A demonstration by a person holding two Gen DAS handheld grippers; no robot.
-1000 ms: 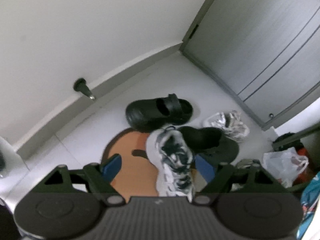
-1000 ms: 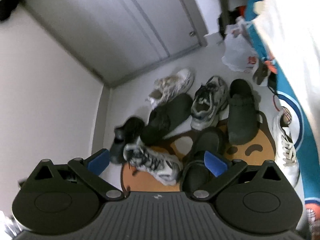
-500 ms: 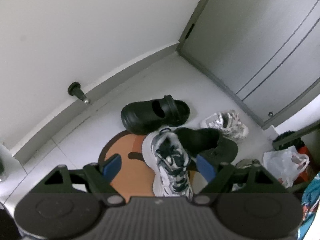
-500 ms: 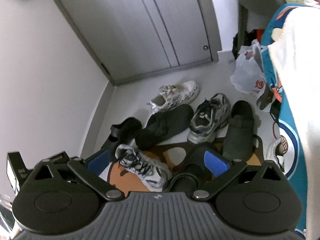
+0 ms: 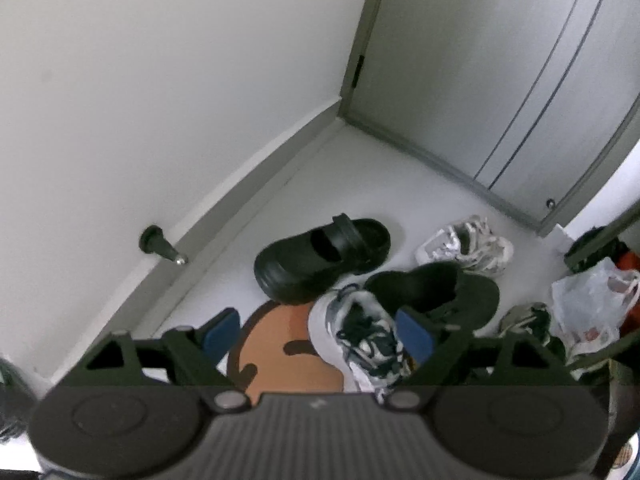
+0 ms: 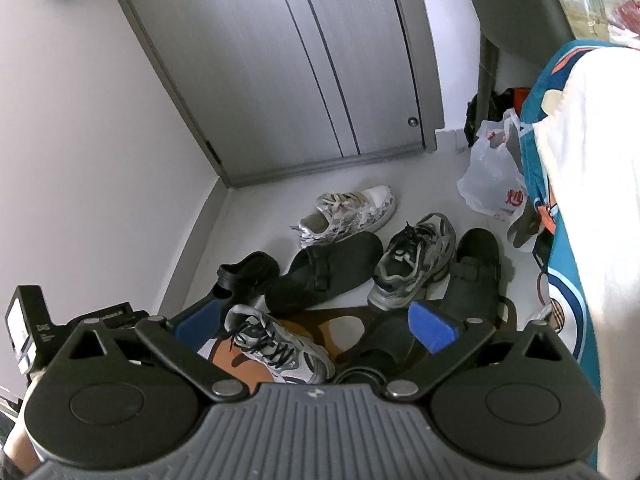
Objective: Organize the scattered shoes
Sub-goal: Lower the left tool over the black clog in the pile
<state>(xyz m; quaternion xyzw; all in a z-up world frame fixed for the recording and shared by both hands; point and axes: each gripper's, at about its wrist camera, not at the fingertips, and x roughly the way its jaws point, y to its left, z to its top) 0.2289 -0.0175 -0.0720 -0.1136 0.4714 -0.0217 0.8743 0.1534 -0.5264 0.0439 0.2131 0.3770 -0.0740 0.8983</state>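
Observation:
Several shoes lie scattered on the pale floor by the door. In the left wrist view a black clog point(image 5: 324, 260) lies near the wall, a white-and-black sneaker point(image 5: 360, 336) rests on the orange mat point(image 5: 280, 364), a black slip-on point(image 5: 436, 292) lies behind it, and a silver sneaker point(image 5: 468, 244) lies farther back. My left gripper point(image 5: 318, 334) is open and empty above the mat. In the right wrist view the white sneaker point(image 6: 276, 352), black slip-on point(image 6: 324, 276), grey sneaker point(image 6: 416, 260), silver sneaker point(image 6: 348, 212) and another black clog point(image 6: 476, 272) show. My right gripper point(image 6: 316, 326) is open and empty above them.
A door stopper point(image 5: 160, 246) sticks out of the baseboard on the left. The grey sliding door point(image 6: 320, 60) closes the back. A white plastic bag point(image 6: 492, 176) sits at the right by the person's teal clothing point(image 6: 560, 240). Another black shoe point(image 6: 384, 352) lies under the right gripper.
Both grippers have risen and tilted upward, so the shoes sit lower and smaller in view. No shoe has moved. Both grippers stay open.

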